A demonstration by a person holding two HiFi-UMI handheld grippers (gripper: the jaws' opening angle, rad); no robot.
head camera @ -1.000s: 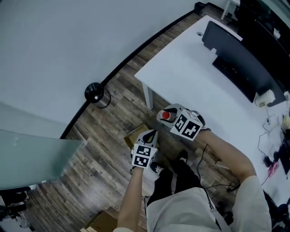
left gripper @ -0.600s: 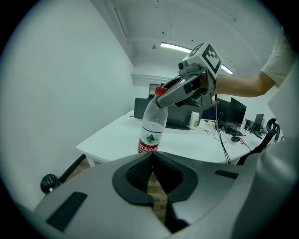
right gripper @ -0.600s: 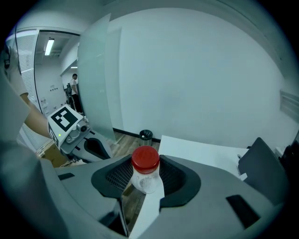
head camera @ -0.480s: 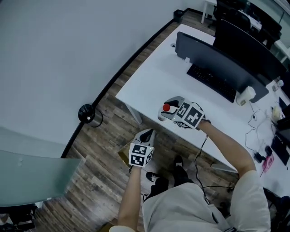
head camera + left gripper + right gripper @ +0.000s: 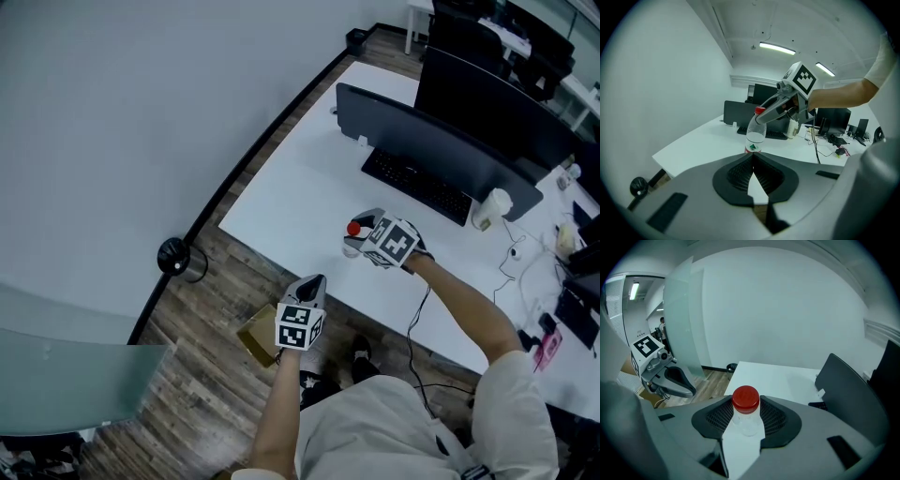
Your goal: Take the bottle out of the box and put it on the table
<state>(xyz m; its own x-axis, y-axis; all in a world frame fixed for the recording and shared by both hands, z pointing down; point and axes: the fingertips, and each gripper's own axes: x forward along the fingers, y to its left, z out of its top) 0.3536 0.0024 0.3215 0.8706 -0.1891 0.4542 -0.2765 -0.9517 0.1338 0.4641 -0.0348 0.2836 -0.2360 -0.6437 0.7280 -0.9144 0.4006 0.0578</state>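
The right gripper [image 5: 361, 234] is grasping the bottle [image 5: 352, 240] high up, its jaws pressing on the neck just under the red cap. The clear body is hanging below them over the table [image 5: 291, 202]. The bottle is already out of the box [image 5: 258, 335], which is sitting on the floor at 7 o'clock from the left gripper [image 5: 312, 284]. That gripper is clenched on nothing and is hovering off the table's near edge.

In the left gripper view the bottle [image 5: 754, 136] is leaning, cap towards 1 o'clock. Its base is hiding behind that gripper's jaws, so I cannot tell whether it is touching the table yet.

The main risk is coming from that lean. If the jaws are opening while the base is not sitting flat, the bottle is likely to topple and roll. The near edge is lying close at 7 o'clock, so a roll that way is likely to drop it to the floor.

A grip this high is also giving little control of the body, which may be swinging as it comes down. The smooth neck could be slipping through the pads, too.

The keyboard [image 5: 417, 185] at 1 o'clock and the cup [image 5: 487, 208] at 3 o'clock are standing well apart, so hitting them seems unlikely.
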